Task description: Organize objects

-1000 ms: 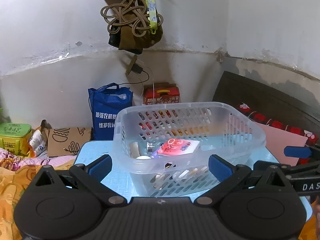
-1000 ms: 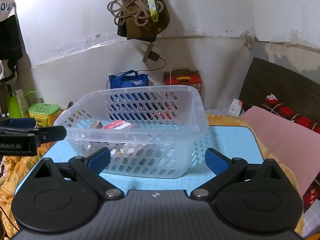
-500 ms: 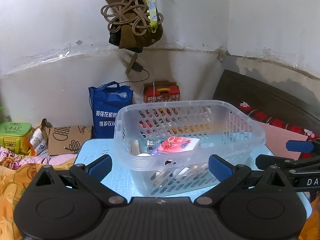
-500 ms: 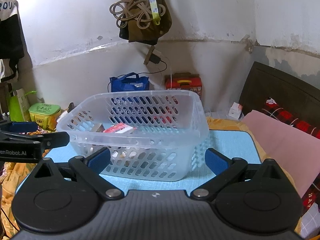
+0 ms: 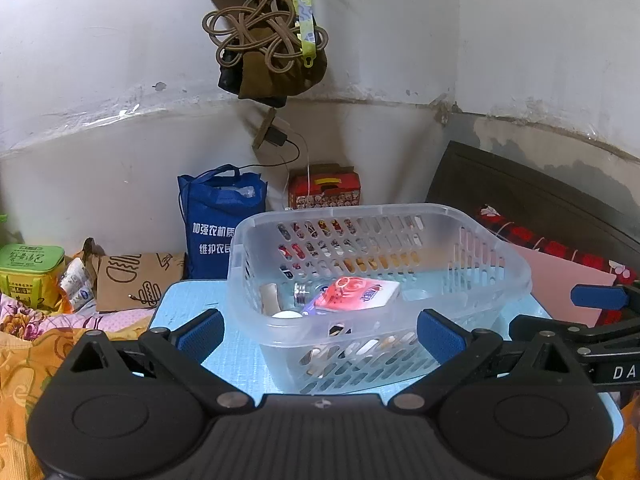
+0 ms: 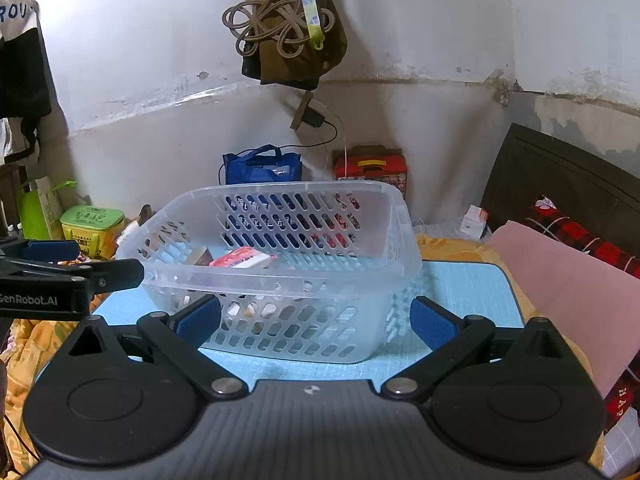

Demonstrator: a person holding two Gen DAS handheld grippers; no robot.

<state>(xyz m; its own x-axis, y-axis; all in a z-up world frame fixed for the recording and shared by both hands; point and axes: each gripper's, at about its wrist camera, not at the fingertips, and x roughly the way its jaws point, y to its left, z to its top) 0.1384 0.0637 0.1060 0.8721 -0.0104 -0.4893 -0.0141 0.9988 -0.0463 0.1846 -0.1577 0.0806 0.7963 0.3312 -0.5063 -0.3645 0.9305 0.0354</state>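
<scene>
A clear slotted plastic basket (image 5: 500, 276) (image 6: 404, 240) stands on a light blue mat (image 5: 188, 300) (image 6: 464, 280). Inside it lie a red-and-white packet (image 5: 360, 294) (image 6: 240, 259), a small white ball (image 5: 286, 314) and a few other small items. My left gripper (image 5: 320, 332) is open and empty in front of the basket's near wall. My right gripper (image 6: 316, 316) is open and empty in front of the basket too. Each gripper shows at the edge of the other's view: the right one (image 5: 596, 312), the left one (image 6: 60, 264).
A blue bag (image 5: 220, 220), a red box (image 5: 324, 192), a green tin (image 5: 30, 272) and a brown paper bag (image 5: 136, 280) stand along the wall. Cords and a bag hang above (image 5: 268, 40). A pink sheet (image 6: 560, 272) and dark headboard (image 6: 560, 176) lie right. Floral bedding surrounds the mat.
Both grippers have drifted slightly back and up; the basket sits a little lower and farther in both views. Both stay open and empty.
</scene>
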